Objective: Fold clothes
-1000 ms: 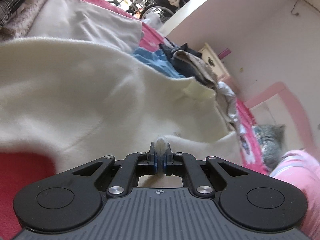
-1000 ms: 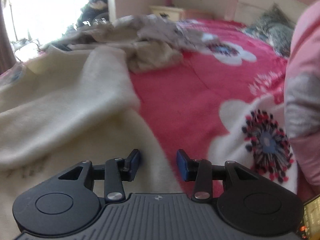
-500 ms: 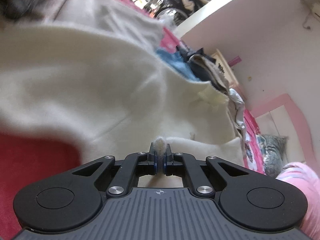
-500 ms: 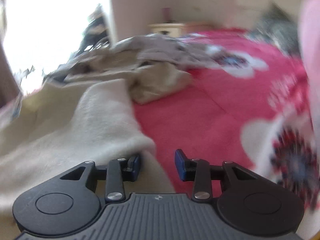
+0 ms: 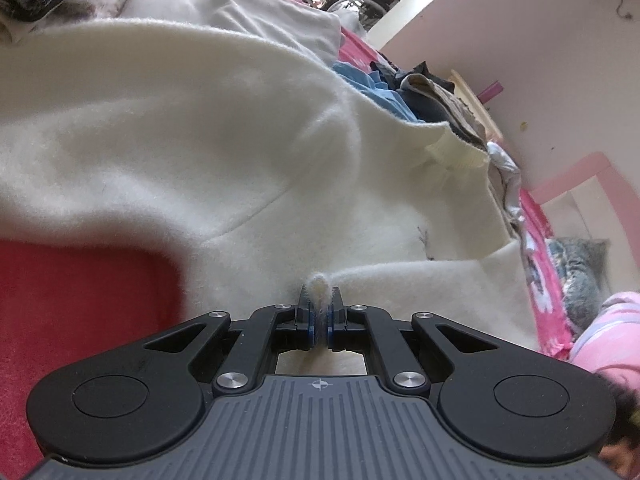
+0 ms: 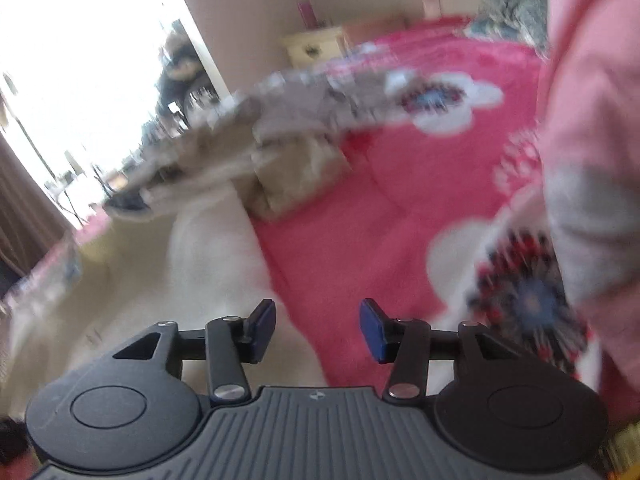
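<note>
A cream fleece garment [image 5: 208, 140] lies spread over a red floral bedspread [image 5: 68, 292]. My left gripper [image 5: 319, 322] is shut on a pinched fold of the cream garment's edge, which sticks up between the pads. Its ribbed cuff [image 5: 452, 152] shows at the upper right. In the right wrist view, which is motion-blurred, the same cream garment [image 6: 168, 272] lies at the left. My right gripper [image 6: 317, 322] is open and empty, above the garment's right edge where it meets the bedspread [image 6: 400, 208].
A pile of beige, blue and dark clothes [image 5: 424, 92] lies beyond the garment, also in the right wrist view [image 6: 288, 136]. A grey folded cloth [image 5: 224, 12] lies at the far side. A pink sleeve [image 6: 588, 128] fills the right. A cream nightstand [image 6: 316, 44] stands by the wall.
My left gripper has kept its hold on the fold while the view shifted. My right gripper has lifted and swung, staying open, and its view is now blurred.
</note>
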